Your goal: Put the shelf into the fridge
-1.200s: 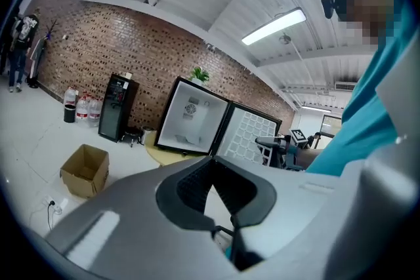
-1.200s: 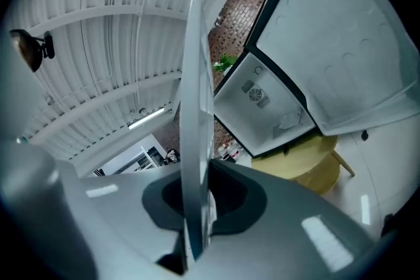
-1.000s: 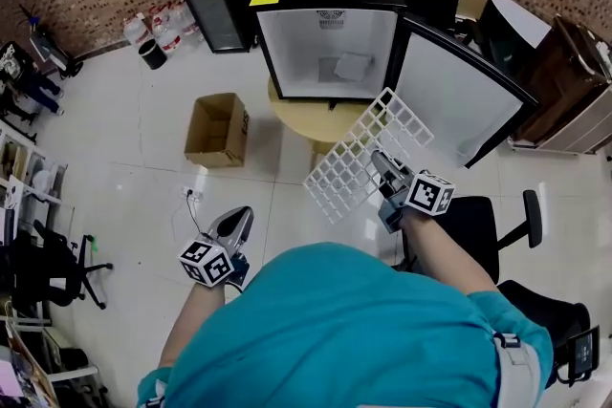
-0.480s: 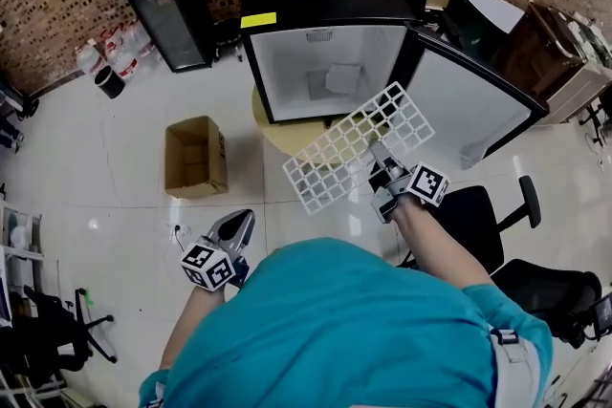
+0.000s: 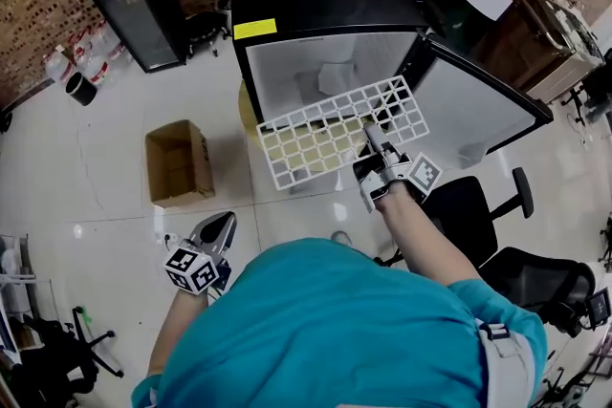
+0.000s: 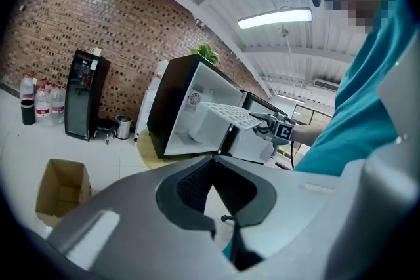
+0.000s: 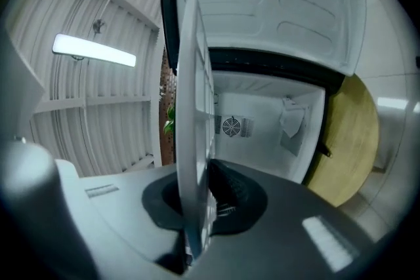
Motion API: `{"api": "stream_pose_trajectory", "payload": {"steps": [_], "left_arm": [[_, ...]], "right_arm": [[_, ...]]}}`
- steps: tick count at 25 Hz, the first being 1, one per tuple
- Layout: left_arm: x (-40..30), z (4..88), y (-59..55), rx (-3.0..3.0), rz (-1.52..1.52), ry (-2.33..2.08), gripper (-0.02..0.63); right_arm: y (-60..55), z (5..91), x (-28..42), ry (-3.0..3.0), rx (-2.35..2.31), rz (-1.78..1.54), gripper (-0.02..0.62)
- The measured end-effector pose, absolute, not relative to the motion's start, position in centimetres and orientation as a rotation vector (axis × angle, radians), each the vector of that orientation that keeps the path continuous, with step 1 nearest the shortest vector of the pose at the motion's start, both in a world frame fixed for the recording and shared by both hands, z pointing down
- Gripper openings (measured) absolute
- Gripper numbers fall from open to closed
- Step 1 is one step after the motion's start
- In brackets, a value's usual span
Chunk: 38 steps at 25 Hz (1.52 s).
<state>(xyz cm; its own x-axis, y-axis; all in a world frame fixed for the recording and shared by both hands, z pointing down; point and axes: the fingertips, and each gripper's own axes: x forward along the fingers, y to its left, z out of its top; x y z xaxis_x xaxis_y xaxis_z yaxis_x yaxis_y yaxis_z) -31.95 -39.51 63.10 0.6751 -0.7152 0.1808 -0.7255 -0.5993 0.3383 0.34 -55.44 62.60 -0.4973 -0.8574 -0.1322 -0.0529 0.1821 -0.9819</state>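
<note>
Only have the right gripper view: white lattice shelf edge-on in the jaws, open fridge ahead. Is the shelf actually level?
Observer: Roughly, yes. The left gripper view shows the white lattice shelf lying nearly flat in front of the black mini fridge.
Operator: Left gripper helping?
Observer: No. The left gripper hangs low, well away from the shelf, jaws together and empty.
Operator: Where's the grip?
Observer: The right gripper clamps the shelf's near edge, right of its middle.
</note>
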Motion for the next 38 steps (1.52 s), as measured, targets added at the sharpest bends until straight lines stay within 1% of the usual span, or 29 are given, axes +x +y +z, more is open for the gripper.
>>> {"api": "stream_pose_trajectory", "payload": {"steps": [4,8,22,28,38], "left_arm": [[-29.8,64.5,-41.3,2.411,0.009,-1.206,0.003],[-28.9,65.8,-40.6,2.360,0.019,-1.257,0.003],[-31.1,65.8,-40.2,2.354,0.055,-1.304,0.003],[-31.7,67.2,-38.4,2.366,0.067,-1.303,0.003],[-32.4,67.3,-38.1,2.363,0.091,-1.289,0.003]], "right_arm": [[-59.0,63.2,1.8,1.654,-0.763,-1.432,0.021],[-60.4,62.8,2.2,1.617,-0.721,-1.452,0.021],[-63.5,62.2,1.2,1.517,-0.785,-1.425,0.021],[-62.9,63.1,1.6,1.490,-0.796,-1.385,0.021],[-63.2,62.8,1.5,1.497,-0.847,-1.352,0.020]]}}
